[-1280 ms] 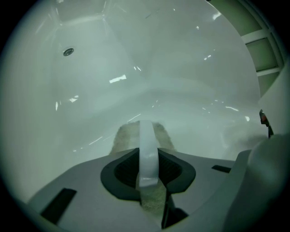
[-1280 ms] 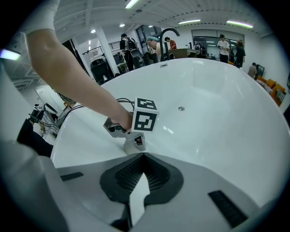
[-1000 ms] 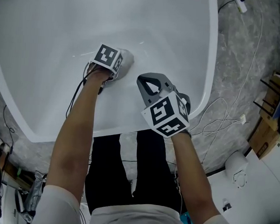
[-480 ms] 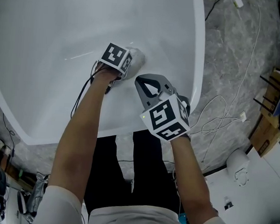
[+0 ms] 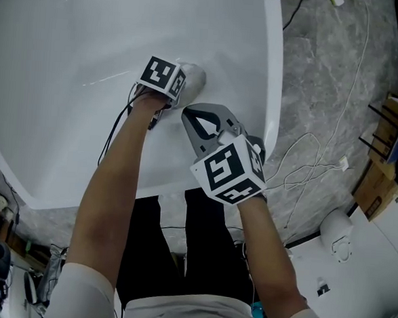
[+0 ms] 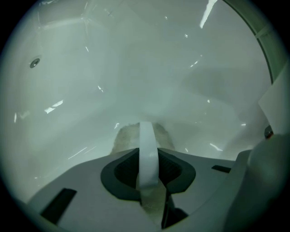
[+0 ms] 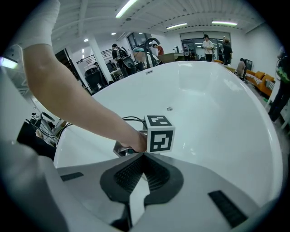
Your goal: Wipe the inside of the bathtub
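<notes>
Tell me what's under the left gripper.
A pale cloth, pinched by the left gripper, lies against the white bathtub wall. The surface beneath the cloth is covered.

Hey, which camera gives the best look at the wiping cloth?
The left gripper view: the cloth sits clamped in the left gripper's tongs, pressed on the bathtub. The head view shows only a bunch past the marker cube; the right gripper view hides it behind the hand.
</notes>
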Available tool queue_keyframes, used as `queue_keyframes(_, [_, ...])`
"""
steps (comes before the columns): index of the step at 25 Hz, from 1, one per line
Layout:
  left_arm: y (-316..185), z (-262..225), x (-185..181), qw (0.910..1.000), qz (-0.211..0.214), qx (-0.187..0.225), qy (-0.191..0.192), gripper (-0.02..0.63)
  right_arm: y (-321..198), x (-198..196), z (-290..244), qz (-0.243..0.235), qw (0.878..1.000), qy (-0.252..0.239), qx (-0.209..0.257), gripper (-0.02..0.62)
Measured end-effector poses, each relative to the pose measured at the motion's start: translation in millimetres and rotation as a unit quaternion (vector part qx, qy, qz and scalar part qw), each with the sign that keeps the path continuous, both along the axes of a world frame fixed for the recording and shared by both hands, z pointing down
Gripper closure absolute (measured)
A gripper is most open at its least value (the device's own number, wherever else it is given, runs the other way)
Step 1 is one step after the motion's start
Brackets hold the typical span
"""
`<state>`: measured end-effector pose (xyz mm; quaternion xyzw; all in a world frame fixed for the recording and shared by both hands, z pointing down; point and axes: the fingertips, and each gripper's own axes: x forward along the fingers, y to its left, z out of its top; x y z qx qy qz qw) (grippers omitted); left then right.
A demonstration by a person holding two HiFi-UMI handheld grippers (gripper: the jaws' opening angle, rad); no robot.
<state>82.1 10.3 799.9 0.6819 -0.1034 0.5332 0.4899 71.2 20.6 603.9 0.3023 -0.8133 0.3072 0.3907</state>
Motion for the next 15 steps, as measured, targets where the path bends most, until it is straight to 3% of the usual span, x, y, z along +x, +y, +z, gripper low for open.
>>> queue_keyframes(15, [-23,61,-4,0.9996,-0.015,0.005,-0.025,0.508,-18,-5,21,-0.028,0.999,-0.013,0.010,0.586])
